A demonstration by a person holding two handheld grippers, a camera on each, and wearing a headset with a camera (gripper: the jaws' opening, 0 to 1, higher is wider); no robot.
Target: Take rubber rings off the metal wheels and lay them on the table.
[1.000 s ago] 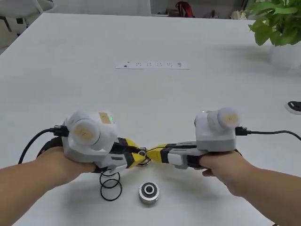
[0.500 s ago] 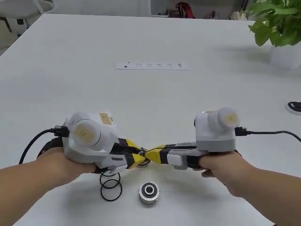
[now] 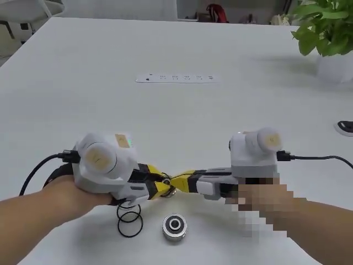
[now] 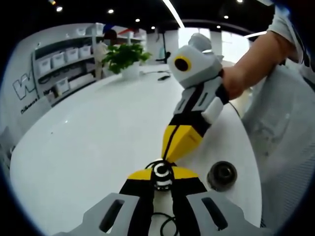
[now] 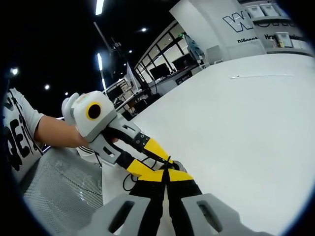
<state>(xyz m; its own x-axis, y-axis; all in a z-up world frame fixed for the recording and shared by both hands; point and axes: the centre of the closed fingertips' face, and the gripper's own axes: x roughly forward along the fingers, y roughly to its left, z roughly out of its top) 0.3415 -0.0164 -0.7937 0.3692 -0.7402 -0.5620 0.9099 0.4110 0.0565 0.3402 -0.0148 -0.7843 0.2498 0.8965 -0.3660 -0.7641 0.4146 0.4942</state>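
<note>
Low over the tabletop [image 3: 176, 121], the left gripper [image 3: 161, 186] is clamped on a wheel [image 4: 161, 173]. The right gripper [image 3: 177, 181] meets it tip to tip, jaws together on what looks like the ring [image 4: 153, 168] at the wheel's rim. I'd say the left should hold steady while the right draws straight away, so the ring rolls off rather than snapping back, then goes beside the loose rings [image 3: 130, 218], left of the bare wheel [image 3: 175, 226].

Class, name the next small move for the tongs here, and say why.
Probably draw the right tongs gently away from the metal wheel clamped in the left tongs, to peel its rubber ring: their shut tips meet its rim, and two rings already lie on the table.
</note>
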